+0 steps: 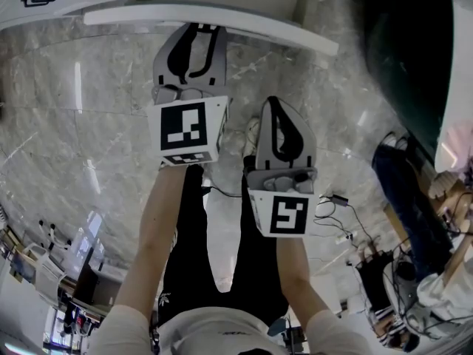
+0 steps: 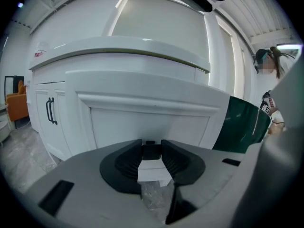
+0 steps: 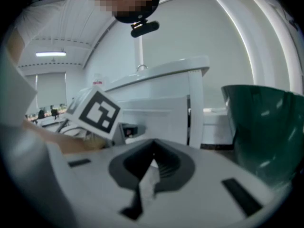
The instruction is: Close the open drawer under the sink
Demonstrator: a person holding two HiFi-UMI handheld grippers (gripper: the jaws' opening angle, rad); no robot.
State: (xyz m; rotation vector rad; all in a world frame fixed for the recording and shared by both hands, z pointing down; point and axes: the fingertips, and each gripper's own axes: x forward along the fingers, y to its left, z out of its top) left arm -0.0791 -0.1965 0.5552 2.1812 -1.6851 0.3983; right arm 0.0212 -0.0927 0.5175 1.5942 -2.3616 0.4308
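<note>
The open drawer [image 2: 147, 115] is a white panelled front that juts out below the white sink counter [image 2: 118, 49]. My left gripper [image 2: 152, 152] points straight at the panel from a short way off, jaws open with only the panel and floor showing between them. In the head view the drawer's top edge [image 1: 207, 17] lies just beyond the left gripper [image 1: 198, 32], and the right gripper [image 1: 275, 108] hangs lower and to the right. The right gripper [image 3: 152, 155] is shut, tips meeting on nothing, and looks past the drawer's side [image 3: 161, 113].
A white cabinet door with a black handle [image 2: 51, 110] is left of the drawer. A dark green bin [image 3: 266, 127] stands to the right, close to the cabinet. Grey marble floor [image 1: 89, 109] lies below. Cables [image 1: 336, 213] and a seated person's legs [image 1: 399, 191] are at the right.
</note>
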